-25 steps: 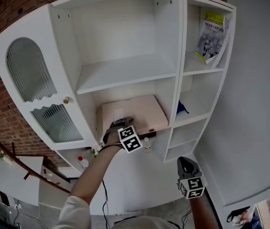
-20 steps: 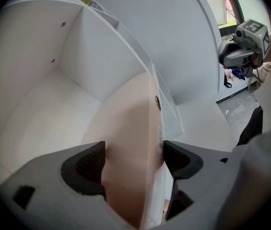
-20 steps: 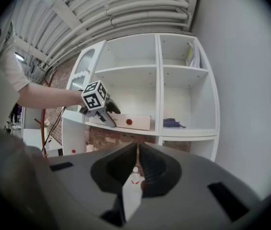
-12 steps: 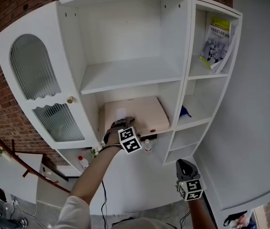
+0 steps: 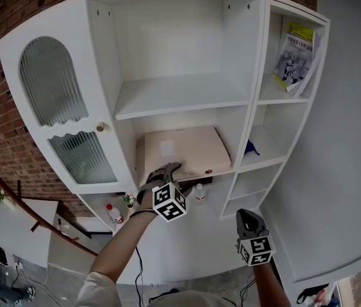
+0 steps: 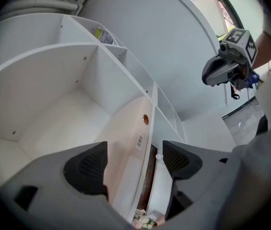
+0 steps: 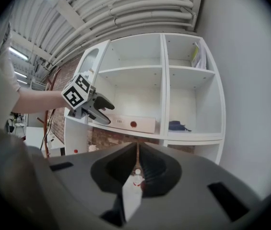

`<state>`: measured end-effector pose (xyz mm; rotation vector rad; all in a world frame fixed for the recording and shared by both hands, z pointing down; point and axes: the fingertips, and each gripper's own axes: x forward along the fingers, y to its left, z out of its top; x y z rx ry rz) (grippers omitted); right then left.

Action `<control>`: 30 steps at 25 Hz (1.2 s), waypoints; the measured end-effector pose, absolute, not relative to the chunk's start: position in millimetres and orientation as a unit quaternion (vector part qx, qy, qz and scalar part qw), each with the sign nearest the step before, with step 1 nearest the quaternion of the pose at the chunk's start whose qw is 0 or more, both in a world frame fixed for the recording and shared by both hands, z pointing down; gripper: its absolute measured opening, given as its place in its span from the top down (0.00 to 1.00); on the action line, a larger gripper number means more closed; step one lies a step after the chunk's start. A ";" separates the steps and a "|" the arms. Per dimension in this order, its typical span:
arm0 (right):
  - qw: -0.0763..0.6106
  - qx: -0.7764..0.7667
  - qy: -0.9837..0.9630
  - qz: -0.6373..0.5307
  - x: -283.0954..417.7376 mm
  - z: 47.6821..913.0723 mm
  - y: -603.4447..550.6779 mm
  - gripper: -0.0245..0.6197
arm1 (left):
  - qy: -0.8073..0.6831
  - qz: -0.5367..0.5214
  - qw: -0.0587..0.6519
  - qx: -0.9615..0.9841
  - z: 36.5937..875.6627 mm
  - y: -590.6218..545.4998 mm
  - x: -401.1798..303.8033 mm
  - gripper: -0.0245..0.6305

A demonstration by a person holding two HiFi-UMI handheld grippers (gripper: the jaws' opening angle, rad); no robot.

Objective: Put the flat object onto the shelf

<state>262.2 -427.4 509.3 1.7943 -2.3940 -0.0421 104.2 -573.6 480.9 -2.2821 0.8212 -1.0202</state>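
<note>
— Beige flat box: is it on the shelf yet?
— Yes. It lies flat on the board, just beyond the tips of the left gripper, with its front edge about level with the shelf's lip
— Is it gripped?
— No. Those jaws stand wide apart, and only the near edge of the box shows past the gap. Neither pad seems to touch it
— And the right gripper?
— Its jaws are pressed together on nothing. The box sits well ahead of them and off to their left
— So what's left?
— Little, I judge. The placing looks done; at most the box wants a nudge deeper into the compartment, and the left gripper needs to come clear
</note>
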 end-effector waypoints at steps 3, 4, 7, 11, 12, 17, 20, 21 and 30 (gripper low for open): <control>0.072 0.595 -0.800 -0.015 259.0 507.0 -428.0 0.91 | 0.317 -0.351 0.262 -0.841 469.4 -558.2 100.4 0.40; 0.071 0.595 -0.801 -0.016 257.7 506.5 -427.9 0.91 | 0.323 -0.341 0.262 -0.843 465.3 -553.3 98.7 0.41; 0.068 0.592 -0.803 -0.016 253.6 505.3 -426.7 0.91 | 0.341 -0.310 0.258 -0.849 454.9 -540.1 92.2 0.54; 0.062 0.593 -0.803 -0.014 252.2 504.0 -424.6 0.91 | 0.353 -0.286 0.239 -0.858 454.0 -523.9 82.5 0.55; 0.060 0.594 -0.802 -0.013 252.5 503.4 -423.8 0.91 | 0.356 -0.278 0.231 -0.862 454.3 -519.1 79.5 0.55; 0.045 0.596 -0.802 -0.012 253.5 497.4 -420.9 0.91 | 0.382 -0.238 0.188 -0.873 460.3 -499.5 63.8 0.61; 0.040 0.592 -0.804 -0.015 250.1 492.8 -418.0 0.91 | 0.396 -0.227 0.175 -0.872 466.3 -492.0 55.3 0.63; 0.040 0.591 -0.806 -0.017 248.5 491.0 -417.2 0.91 | 0.400 -0.223 0.171 -0.873 467.7 -490.0 52.4 0.65; 0.023 0.589 -0.807 -0.019 245.1 479.5 -403.7 0.91 | 0.442 -0.148 0.102 -0.879 469.4 -463.8 21.8 0.75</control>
